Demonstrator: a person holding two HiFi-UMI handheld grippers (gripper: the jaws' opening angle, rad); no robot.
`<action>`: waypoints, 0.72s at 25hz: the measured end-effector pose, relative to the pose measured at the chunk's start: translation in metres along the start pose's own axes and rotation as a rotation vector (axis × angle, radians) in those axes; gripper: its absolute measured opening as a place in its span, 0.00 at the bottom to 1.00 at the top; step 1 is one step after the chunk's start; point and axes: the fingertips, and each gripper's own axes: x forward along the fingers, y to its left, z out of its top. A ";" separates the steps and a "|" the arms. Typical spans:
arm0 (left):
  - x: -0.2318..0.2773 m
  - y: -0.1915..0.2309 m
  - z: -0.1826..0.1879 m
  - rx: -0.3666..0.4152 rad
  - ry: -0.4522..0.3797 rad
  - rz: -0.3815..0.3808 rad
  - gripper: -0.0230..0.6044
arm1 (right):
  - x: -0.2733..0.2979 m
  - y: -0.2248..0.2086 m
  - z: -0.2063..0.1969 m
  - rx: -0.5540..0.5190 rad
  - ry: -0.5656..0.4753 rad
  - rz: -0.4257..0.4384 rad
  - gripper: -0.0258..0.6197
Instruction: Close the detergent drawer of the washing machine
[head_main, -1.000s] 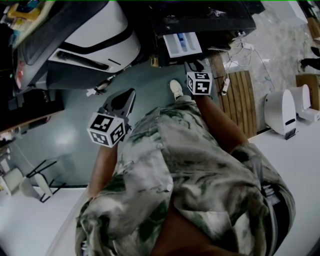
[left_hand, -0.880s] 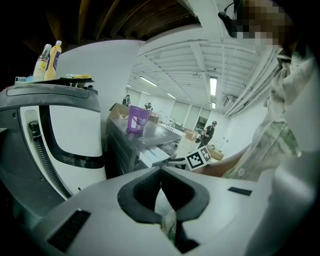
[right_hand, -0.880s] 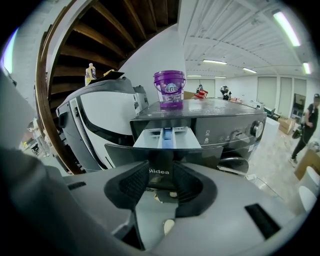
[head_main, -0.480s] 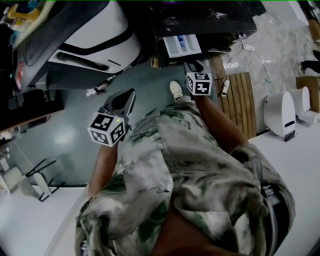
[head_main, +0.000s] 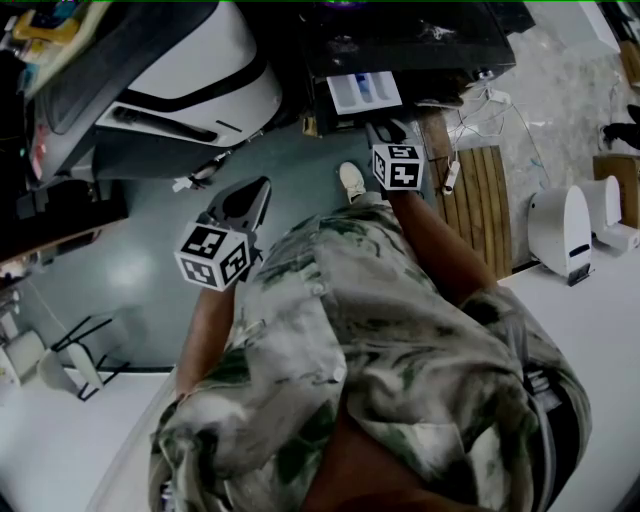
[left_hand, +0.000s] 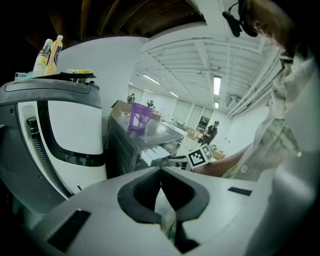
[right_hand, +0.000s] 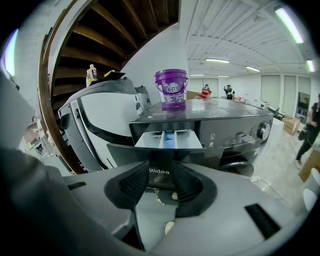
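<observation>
Obs: Grey-green floor (head_main: 300, 160) is filling the head view. A dark washing machine (head_main: 420, 40) is standing at the top edge, with a white-and-grey machine (head_main: 190, 80) sitting beside it on the left.

Rec: Task item?

Obs: The detergent drawer (head_main: 364, 90) is sticking out of the washing machine's front. White compartments with a blue divider are showing; it is not pushed in.

Rec: Right side?

Obs: The right gripper (right_hand: 159, 181) is pointing straight at the drawer, just beside its front panel. Its fingers (right_hand: 134, 182) are standing apart and gripping nothing. The panel's logo is showing through the gap. Contact with the panel: cannot tell.

Rec: Left side?

Obs: The left gripper (left_hand: 161, 172) is hanging over the floor, well apart from the drawer. Its fingers are meeting at the tips, with nothing between them.

Rec: Anything else?

Obs: A purple tub (right_hand: 171, 89) is sitting on the washing machine's top. A pale shoe (head_main: 352, 180) is showing on the floor below the drawer.
</observation>
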 end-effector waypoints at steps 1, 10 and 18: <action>0.001 0.001 0.000 0.000 0.003 0.001 0.08 | 0.001 0.000 0.001 -0.001 -0.001 0.002 0.29; 0.010 0.003 0.003 0.002 0.022 0.006 0.08 | 0.009 -0.002 0.007 -0.005 -0.006 0.015 0.29; 0.018 0.007 0.008 -0.003 0.029 0.009 0.08 | 0.014 -0.004 0.013 -0.010 -0.011 0.024 0.29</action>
